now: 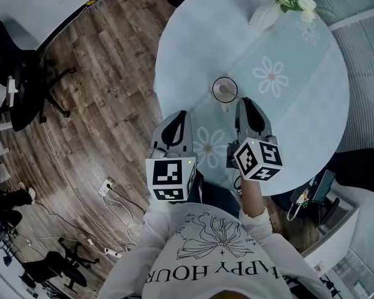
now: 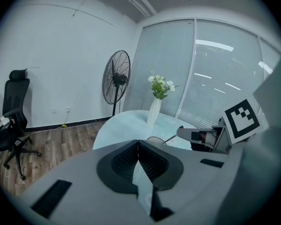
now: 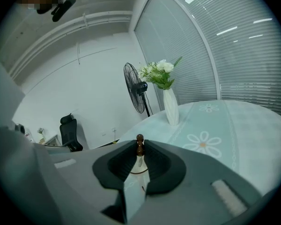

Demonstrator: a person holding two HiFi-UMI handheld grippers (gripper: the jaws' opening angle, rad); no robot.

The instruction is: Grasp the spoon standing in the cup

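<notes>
A glass cup stands on the round table's pale blue cloth. My right gripper reaches to its near side. In the right gripper view the spoon's brown knobbed handle stands upright between the dark pads, and the right gripper is shut on it, with the cup's rim just below. The left gripper view shows the cup with the thin spoon handle slanting up to the right gripper. My left gripper hovers at the table's near left edge, shut and empty.
A white vase of flowers stands at the table's far side. A pedestal fan is by the window blinds. A black office chair and cables are on the wooden floor to the left.
</notes>
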